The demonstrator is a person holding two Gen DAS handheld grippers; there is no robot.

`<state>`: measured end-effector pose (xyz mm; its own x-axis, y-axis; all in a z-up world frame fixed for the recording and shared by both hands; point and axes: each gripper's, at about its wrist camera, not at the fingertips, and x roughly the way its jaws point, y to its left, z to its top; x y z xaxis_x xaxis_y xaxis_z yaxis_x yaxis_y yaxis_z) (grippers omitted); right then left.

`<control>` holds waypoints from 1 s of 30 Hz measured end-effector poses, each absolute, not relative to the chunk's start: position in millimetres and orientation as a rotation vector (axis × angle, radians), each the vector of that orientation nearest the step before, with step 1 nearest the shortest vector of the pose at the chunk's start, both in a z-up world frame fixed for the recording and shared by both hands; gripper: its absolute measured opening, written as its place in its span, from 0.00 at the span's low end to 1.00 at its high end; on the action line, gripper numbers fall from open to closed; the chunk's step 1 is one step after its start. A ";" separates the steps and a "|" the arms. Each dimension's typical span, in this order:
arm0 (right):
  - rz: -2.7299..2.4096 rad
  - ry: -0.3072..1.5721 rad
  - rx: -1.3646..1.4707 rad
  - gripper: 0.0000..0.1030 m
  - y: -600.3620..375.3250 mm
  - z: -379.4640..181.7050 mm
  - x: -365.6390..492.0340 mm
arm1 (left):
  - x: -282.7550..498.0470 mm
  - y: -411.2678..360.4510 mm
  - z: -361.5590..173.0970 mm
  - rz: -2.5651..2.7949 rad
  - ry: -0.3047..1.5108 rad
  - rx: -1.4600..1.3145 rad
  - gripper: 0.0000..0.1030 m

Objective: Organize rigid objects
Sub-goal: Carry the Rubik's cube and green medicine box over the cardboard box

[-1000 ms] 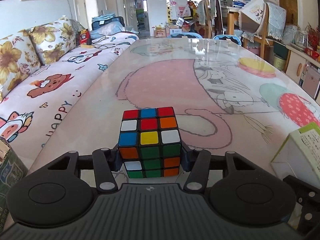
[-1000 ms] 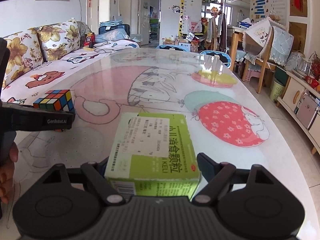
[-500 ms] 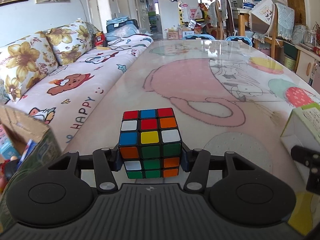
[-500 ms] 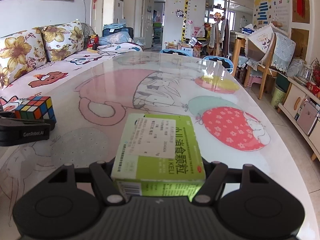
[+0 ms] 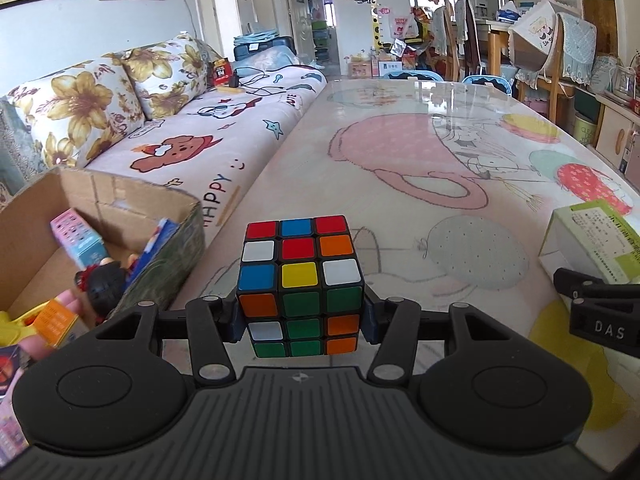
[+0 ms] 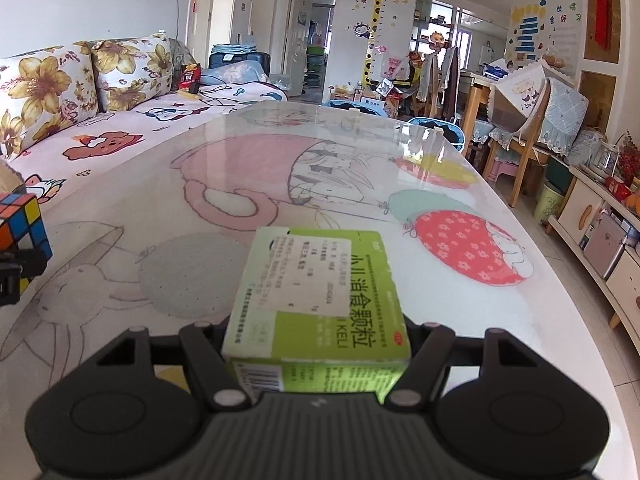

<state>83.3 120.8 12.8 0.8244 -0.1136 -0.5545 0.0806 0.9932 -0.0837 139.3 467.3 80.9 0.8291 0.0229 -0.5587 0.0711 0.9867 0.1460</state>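
The left gripper (image 5: 300,316) has its fingers (image 5: 231,318) closed against two opposite sides of a scrambled puzzle cube (image 5: 300,280), which is held off the surface (image 5: 400,216). The right gripper (image 6: 316,344) has its fingers (image 6: 416,340) pressed against the long sides of a green medicine box (image 6: 320,292) with a white printed label on top, also lifted above the surface. In the left wrist view, the box and part of the right gripper show at the far right edge; in the right wrist view, the cube shows at the far left edge.

Just left of the cube stands an open cardboard box (image 5: 172,240), its near corner close to the left fingers. Inside lie small cartons and a dark-haired doll (image 5: 102,284). Beyond it runs a sofa (image 5: 200,140) with floral cushions. The surface carries a pastel cartoon print.

The step in hand appears to be carrying both items to the cardboard box. The next move likely calls for lifting the cube over the box wall, then opening the fingers above a free spot.
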 end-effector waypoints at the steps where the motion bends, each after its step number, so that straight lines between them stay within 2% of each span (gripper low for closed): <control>1: -0.099 0.596 -0.059 0.67 123.5 13.3 79.5 | 136.5 468.6 81.5 -0.025 0.593 0.165 0.63; 30: 0.013 0.649 -0.094 0.67 197.0 45.0 -16.5 | 116.5 485.9 88.7 -0.026 0.540 0.148 0.63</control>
<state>-16.5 197.0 45.0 0.7968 -0.0178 -0.6040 -0.0412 0.9956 -0.0838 116.5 485.9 88.7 0.8579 0.0142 -0.5137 0.0636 0.9890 0.1336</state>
